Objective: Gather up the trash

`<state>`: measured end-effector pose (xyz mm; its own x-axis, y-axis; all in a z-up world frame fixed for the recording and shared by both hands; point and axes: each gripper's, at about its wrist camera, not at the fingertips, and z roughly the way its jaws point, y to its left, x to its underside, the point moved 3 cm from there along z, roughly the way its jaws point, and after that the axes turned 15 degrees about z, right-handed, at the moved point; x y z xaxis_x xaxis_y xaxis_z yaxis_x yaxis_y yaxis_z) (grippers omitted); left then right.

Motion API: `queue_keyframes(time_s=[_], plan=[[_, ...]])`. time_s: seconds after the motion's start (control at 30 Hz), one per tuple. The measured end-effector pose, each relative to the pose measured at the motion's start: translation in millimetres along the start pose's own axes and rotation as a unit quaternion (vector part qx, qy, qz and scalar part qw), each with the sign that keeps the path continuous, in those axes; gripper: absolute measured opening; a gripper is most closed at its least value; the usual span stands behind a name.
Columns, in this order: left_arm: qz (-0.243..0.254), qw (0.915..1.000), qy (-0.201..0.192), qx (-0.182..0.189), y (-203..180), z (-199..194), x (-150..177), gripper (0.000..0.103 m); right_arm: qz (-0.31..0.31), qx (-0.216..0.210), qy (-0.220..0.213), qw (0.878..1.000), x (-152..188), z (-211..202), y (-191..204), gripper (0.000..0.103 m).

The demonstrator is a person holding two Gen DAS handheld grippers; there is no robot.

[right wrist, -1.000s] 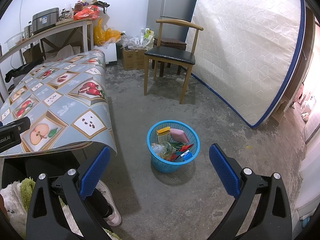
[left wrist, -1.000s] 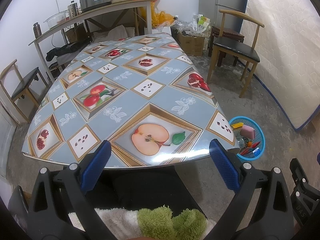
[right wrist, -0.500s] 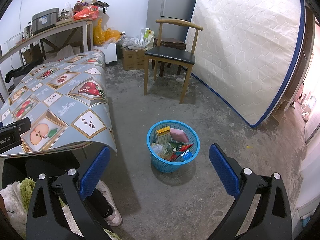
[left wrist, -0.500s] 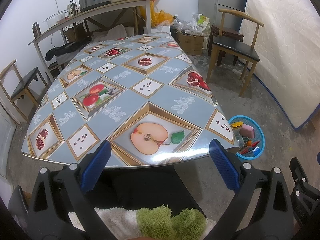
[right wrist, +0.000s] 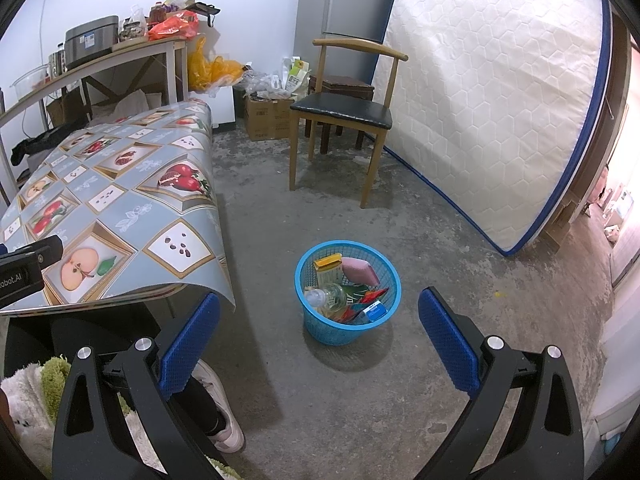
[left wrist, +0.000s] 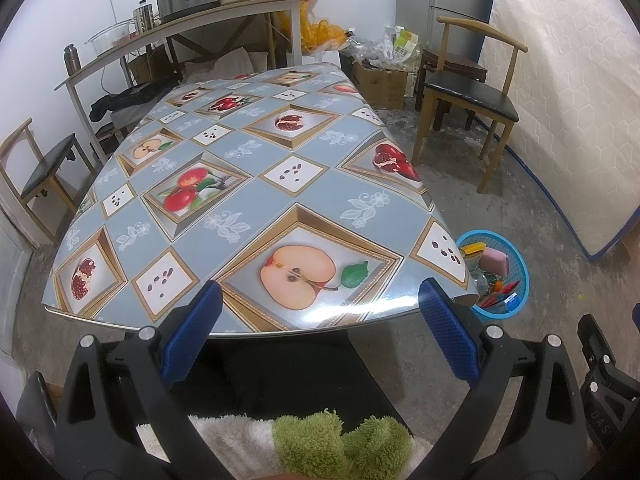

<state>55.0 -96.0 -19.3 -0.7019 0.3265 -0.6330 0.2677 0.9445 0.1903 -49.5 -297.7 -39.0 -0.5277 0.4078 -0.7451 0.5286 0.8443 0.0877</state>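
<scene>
Trash sits gathered in the basket (right wrist: 347, 292) on the floor beside the table (left wrist: 240, 184).
Left gripper (left wrist: 320, 332) and right gripper (right wrist: 318, 336) hover spread wide, holding nothing; collecting looks finished.

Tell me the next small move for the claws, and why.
Probably none beyond drawing both back to rest. The left claw and right claw are both open and hold nothing, no trash shows on the table, and the basket on the floor already holds a bottle, a sponge and wrappers. The job looks done.
</scene>
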Motion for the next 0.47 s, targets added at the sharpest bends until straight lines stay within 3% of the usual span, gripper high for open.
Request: queue_keyframes(time_s=[0.47], plan=[[0.000,1.0000,0.003,0.004,-4.5,1.2,2.7,0.094,-0.001,-0.003,0.000,1.000,0.1,2.2,2.1,0.096]])
